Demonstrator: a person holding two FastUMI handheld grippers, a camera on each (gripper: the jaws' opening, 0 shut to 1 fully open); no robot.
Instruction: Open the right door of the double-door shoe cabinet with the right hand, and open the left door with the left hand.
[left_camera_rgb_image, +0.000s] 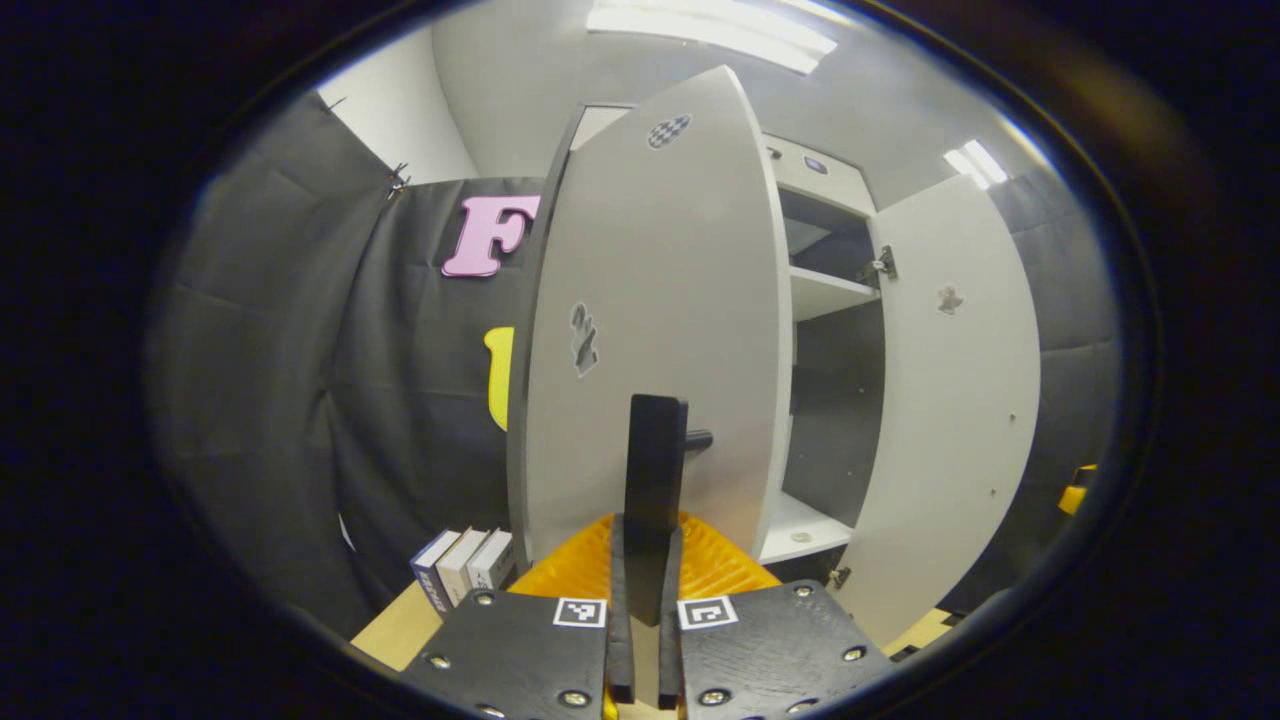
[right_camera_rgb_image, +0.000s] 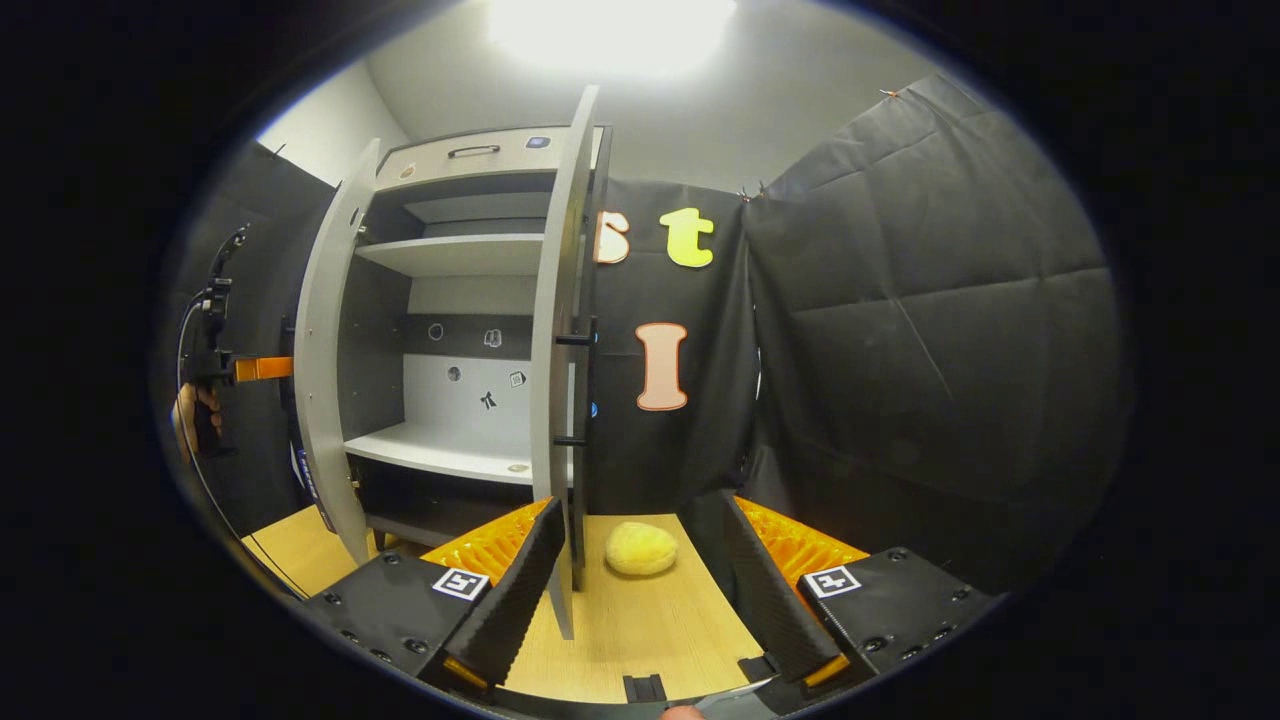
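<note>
Left claw (left_camera_rgb_image: 645, 600) pinching left door's handle (left_camera_rgb_image: 655, 470), 12 o'clock.
Right claw (right_camera_rgb_image: 640, 590) spread; right door (right_camera_rgb_image: 560, 400) edge-on at 11 o'clock.

One shoe cabinet (right_camera_rgb_image: 470, 150) with two doors (left_camera_rgb_image: 660, 330), three books (left_camera_rgb_image: 462, 565), and one yellow sponge (right_camera_rgb_image: 641, 548).

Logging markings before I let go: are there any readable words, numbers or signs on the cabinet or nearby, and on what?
Books: spine print too blurred to read.
Left door stickers: pictures, no words.
Back panel stickers: too small to tell.
</note>
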